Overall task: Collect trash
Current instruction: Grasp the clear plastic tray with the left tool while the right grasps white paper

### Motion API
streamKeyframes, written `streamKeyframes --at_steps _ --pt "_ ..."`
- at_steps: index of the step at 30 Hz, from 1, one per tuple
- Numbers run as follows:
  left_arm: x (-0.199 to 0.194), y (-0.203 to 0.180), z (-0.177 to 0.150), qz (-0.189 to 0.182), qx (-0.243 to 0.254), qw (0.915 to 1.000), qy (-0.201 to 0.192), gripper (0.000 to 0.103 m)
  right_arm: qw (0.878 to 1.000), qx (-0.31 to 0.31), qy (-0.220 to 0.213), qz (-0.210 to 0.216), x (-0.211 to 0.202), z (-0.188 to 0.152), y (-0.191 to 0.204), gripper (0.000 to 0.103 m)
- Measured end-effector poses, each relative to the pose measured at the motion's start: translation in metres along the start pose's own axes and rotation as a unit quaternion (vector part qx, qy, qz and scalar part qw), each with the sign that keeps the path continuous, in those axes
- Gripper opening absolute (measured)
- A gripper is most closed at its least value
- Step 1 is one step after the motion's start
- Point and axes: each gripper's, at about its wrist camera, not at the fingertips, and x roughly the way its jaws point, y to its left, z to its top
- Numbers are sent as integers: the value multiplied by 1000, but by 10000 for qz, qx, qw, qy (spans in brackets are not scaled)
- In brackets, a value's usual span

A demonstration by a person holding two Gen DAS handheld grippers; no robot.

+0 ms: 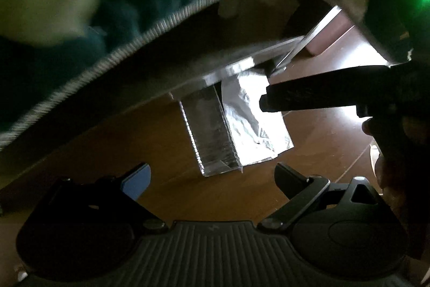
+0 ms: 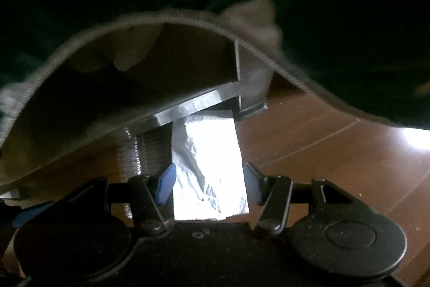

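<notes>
Dim room, brown wooden floor [image 2: 322,152]. The right gripper [image 2: 209,186] is spread wide around a silver foil wrapper [image 2: 212,152] lying flat; the left gripper [image 1: 212,179] hangs released nearby. Beyond, a lifted rug edge [image 2: 161,18] shadows a clear plastic piece [image 1: 209,131], hard to identify.

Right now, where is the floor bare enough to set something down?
Bare wooden floor lies right of the silver wrapper, toward the bright glare. It is crowded under the lifted rug edge, where the clear plastic stand sits beside the wrapper.
</notes>
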Motion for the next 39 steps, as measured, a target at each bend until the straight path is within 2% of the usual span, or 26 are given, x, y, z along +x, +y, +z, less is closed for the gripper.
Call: streamKeyframes --at_steps 9,14,18,22,24,25,27,28,29,32,39 --pt "46 0 9 22 -132 9996 263 97 9999 -110 -14 -19 42 5 0 55" --pt "62 -1 8 0 -68 9989 459 69 9999 -117 11 49 54 4 1 55" --pt "68 3 7 -42 -174 9983 560 62 9998 -197 -54 -26 59 2 4 54" --pt "72 7 6 -133 -267 9974 663 47 9991 -391 -28 -179 62 -1 12 53" --pt "72 12 6 -229 -436 9965 675 46 9983 -507 -8 -297 62 -4 16 52" --pt "71 14 5 -272 -491 9961 676 46 9981 -509 -12 -338 63 -6 18 49" --pt "69 17 4 -263 -498 9964 635 46 9979 -482 -12 -441 64 -9 22 34" --pt "67 18 3 -236 -496 9967 601 45 9977 -466 0 -493 65 -11 22 8" --pt "64 20 2 -224 -511 9967 597 45 9981 -401 54 -472 64 -12 20 5" --pt "58 22 -4 -219 -584 9959 663 45 9995 -174 138 -240 59 -20 12 4" --pt "27 21 -28 -422 -723 9934 784 43 9992 -18 378 -120 28 -48 6 3"
